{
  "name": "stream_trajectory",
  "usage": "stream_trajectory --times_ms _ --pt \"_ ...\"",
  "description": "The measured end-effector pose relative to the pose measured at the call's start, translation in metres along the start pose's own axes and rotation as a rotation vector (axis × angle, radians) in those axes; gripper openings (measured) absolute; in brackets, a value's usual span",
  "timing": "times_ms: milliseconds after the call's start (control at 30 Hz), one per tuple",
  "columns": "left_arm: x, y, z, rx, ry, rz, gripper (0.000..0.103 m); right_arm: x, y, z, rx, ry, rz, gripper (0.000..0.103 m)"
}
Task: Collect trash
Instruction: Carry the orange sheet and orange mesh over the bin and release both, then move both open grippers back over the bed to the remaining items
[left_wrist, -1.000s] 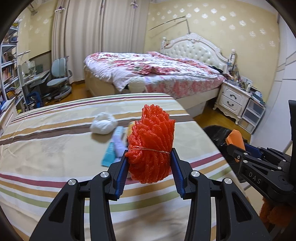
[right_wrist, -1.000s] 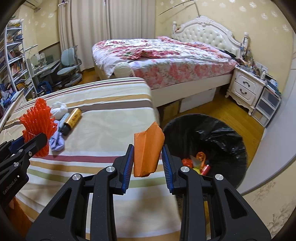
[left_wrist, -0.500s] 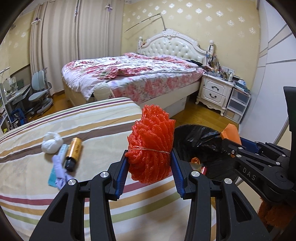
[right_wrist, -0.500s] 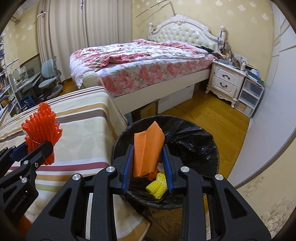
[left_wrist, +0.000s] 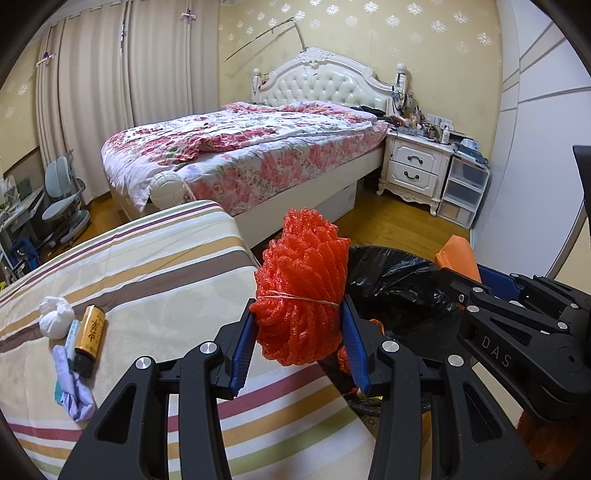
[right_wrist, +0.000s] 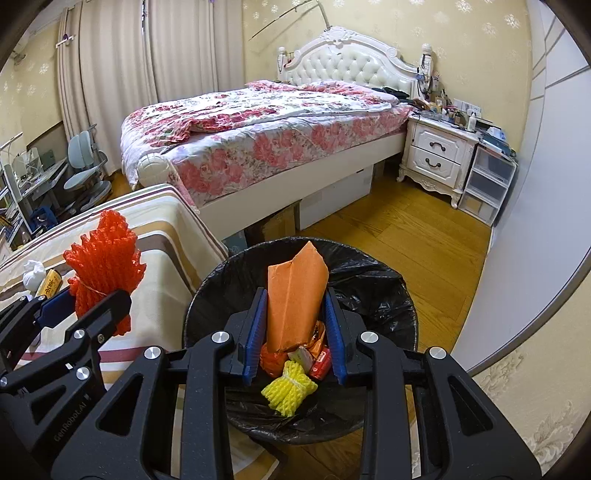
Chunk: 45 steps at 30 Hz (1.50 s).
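My left gripper (left_wrist: 301, 321) is shut on a red foam net bundle (left_wrist: 301, 291) tied with string, held at the striped table's right edge beside the bin; the bundle also shows in the right wrist view (right_wrist: 103, 262). My right gripper (right_wrist: 295, 325) is shut on a folded orange paper (right_wrist: 295, 295), held upright over the bin (right_wrist: 384, 288) with its black liner. Inside the bin lie a yellow foam net (right_wrist: 288, 387) and several wrappers. On the table remain a white tissue wad (left_wrist: 55, 317), a gold-labelled bottle (left_wrist: 88, 336) and a lilac wrapper (left_wrist: 74, 391).
The striped tablecloth (left_wrist: 166, 266) covers the table at the left. A floral bed (right_wrist: 266, 129) stands behind, a white nightstand (right_wrist: 439, 155) and plastic drawers (right_wrist: 484, 184) at the right. Wood floor (right_wrist: 413, 236) lies around the bin. A desk chair (left_wrist: 62, 206) is far left.
Both grippers have swung right from over the table toward the bin. The orange paper now hangs over the bin opening, and the red bundle has reached the table's edge.
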<state>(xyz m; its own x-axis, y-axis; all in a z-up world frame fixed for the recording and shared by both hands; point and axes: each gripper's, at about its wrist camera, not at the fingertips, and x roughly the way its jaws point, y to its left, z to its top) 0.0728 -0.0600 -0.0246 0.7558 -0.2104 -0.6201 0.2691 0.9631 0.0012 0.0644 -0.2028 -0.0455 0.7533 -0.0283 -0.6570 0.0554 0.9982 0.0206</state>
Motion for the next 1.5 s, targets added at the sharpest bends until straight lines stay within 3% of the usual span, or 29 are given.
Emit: stream_trajectory --times_ms 433,567,667,1067,1500 --pt "0.023 -0.013 0.007 0.026 0.024 0.006 0.047 0.015 -0.019 0.001 0.045 0.006 -0.012 0.031" --pt "0.025 -0.010 0.007 0.014 0.026 0.008 0.070 0.015 -0.025 0.000 0.061 -0.006 -0.029 0.054" --pt "0.024 -0.009 0.006 0.015 0.028 0.016 0.073 0.016 -0.028 -0.002 0.066 -0.001 -0.038 0.055" --pt "0.000 0.014 -0.004 -0.029 0.034 0.064 0.075 0.001 -0.019 -0.007 0.077 -0.006 -0.027 0.057" --pt "-0.040 0.072 -0.026 -0.118 0.037 0.165 0.075 -0.011 0.048 -0.017 0.003 0.028 0.086 0.057"
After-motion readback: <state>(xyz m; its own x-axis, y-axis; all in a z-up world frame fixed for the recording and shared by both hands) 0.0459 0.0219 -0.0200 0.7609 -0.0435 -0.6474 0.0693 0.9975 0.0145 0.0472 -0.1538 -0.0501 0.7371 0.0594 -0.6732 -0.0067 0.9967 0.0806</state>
